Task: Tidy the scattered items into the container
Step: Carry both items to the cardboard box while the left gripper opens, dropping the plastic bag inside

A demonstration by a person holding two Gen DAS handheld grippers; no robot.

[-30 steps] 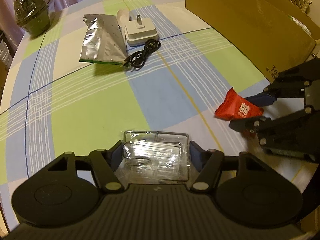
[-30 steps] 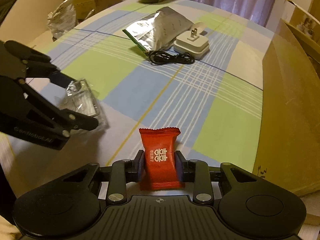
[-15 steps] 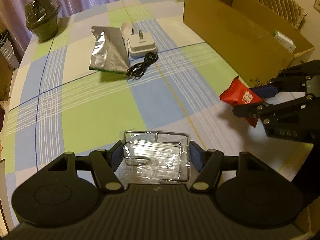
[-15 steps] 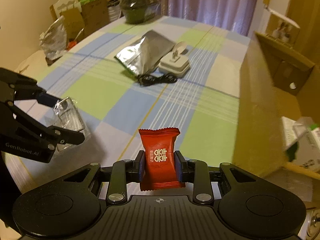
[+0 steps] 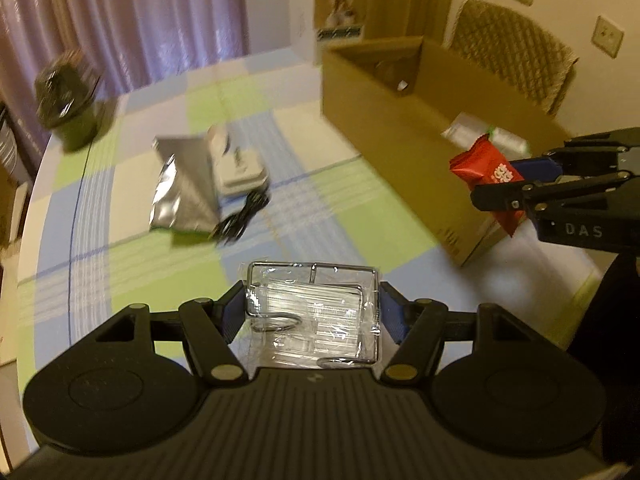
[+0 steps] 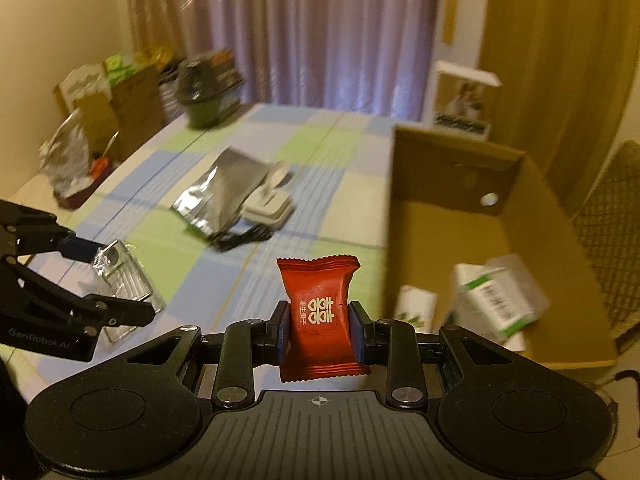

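My left gripper [image 5: 312, 312] is shut on a clear plastic packet with a wire rack [image 5: 316, 308] inside, held above the checked tablecloth. My right gripper [image 6: 320, 322] is shut on a red candy packet [image 6: 318, 312], raised near the front corner of the open cardboard box [image 6: 404, 208]. In the left wrist view the red candy packet [image 5: 484, 164] and right gripper [image 5: 516, 184] hover by the cardboard box's [image 5: 384, 136] near end. The right wrist view shows the left gripper [image 6: 100, 276] holding the clear packet [image 6: 120, 272] at the left.
A silver foil pouch [image 5: 184, 188], a white charger plug [image 5: 240, 168] and a black cable [image 5: 240, 216] lie mid-table. A dark green tub [image 5: 68, 96] stands at the far left edge. White-and-green cartons [image 6: 496, 300] lie inside the box. A chair [image 5: 516, 52] stands behind the box.
Both grippers have risen off the table with their loads and tilted up, toward the box. The box's inside and the room beyond have come into view.
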